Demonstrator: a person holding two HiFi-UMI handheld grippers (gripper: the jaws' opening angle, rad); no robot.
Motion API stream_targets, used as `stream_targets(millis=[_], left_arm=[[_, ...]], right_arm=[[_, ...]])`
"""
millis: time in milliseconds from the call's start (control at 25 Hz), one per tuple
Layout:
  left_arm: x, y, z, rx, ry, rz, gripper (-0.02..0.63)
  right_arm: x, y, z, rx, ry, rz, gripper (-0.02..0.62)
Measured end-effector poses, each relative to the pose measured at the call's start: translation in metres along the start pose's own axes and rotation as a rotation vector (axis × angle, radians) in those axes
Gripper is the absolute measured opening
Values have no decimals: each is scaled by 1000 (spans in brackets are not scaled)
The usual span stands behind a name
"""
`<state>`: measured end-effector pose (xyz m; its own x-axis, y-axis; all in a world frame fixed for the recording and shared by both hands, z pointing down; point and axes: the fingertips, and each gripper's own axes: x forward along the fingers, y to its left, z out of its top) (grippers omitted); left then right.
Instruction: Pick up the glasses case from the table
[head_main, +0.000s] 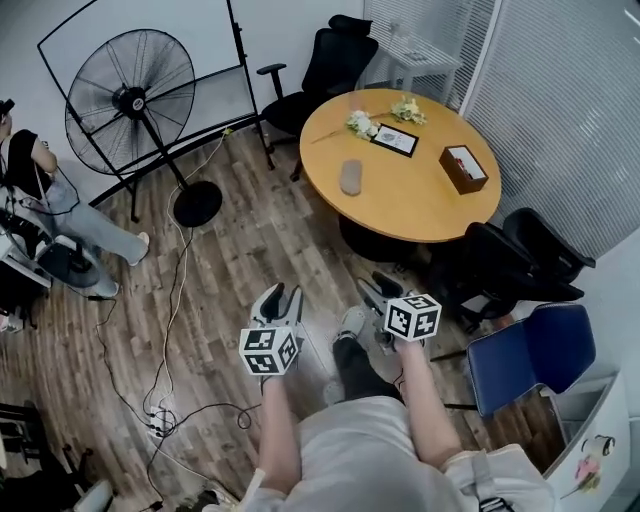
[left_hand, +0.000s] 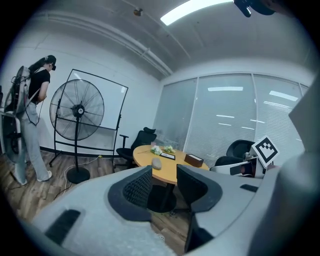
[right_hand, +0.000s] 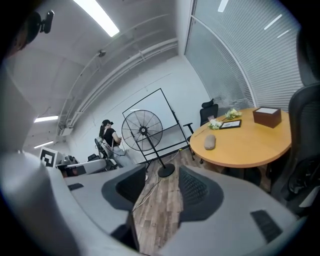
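Note:
The grey oval glasses case (head_main: 351, 177) lies on the round wooden table (head_main: 420, 205), near its left side; it also shows as the glasses case (left_hand: 157, 163) and the glasses case (right_hand: 210, 142) in the two gripper views. My left gripper (head_main: 281, 301) and right gripper (head_main: 372, 291) are held over the wood floor, well short of the table. Both stand open with nothing between the jaws. The left gripper (left_hand: 164, 187) points at the table; the right gripper (right_hand: 162, 187) points at the floor left of it.
On the table stand a brown box (head_main: 464, 168), a framed picture (head_main: 394, 140) and small flowers (head_main: 362, 124). Black office chairs (head_main: 520, 258) and a blue chair (head_main: 530, 355) ring the table. A standing fan (head_main: 135, 100), floor cables (head_main: 170, 330) and a person (head_main: 45, 190) are at the left.

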<state>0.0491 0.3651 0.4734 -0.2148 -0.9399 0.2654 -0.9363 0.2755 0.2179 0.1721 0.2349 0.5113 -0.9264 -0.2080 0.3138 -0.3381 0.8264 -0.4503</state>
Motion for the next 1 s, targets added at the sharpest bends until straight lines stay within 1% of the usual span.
stream_targets(millis=[120,200,360,480,640,760,1000], left_arm=[[4,17,3,-14,2,18,158],[11,25,3,-15,10,25,163],[36,32,2,-8,33,25,176],[58,42,9,-9,39,20,179],[86,50,13,1,70,7,183],[108,58,24,5,72,8,184],[162,75,60,18,54,-6,184]], right_arm=[[18,7,6,13,-10,42,216],[30,7,9,9,-3,58,216],[55,-7,11,12,24,66,226],[77,-16,22,24,19,72,230],[100,-35,36,66,12,57,233],[118,-50,49,76,14,49,236],[156,-78,93,105,-24,47,236]])
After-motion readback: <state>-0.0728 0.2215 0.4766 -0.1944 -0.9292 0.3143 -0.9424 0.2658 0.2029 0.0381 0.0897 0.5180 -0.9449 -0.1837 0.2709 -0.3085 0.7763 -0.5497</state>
